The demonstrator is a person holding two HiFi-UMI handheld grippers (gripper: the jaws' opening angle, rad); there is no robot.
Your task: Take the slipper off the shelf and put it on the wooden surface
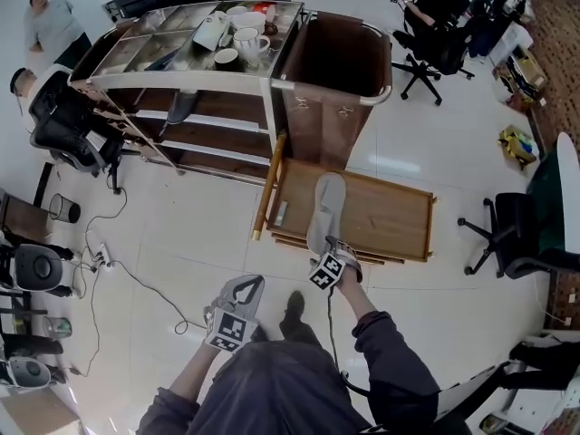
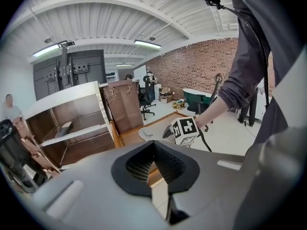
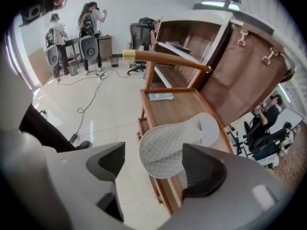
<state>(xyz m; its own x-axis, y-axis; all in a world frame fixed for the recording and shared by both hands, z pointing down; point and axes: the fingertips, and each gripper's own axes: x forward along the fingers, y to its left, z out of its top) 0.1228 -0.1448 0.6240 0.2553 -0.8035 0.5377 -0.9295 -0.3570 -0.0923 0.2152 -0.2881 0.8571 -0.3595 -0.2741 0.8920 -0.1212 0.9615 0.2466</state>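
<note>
The left gripper has its ribbed black jaws pressed together on nothing. The right gripper has its jaws spread either side of the heel of one quilted white fabric slipper, not pinching it. The slipper lies flat on the smooth brown wooden surface, its heel over the near edge.

The head view looked steeply down from above the person onto the low flat wooden platform and the brown wooden shelf cart with a metal top. The right gripper view sat close over the platform's near edge, facing the cart. The left gripper view, lower and farther back, shared both.
</note>
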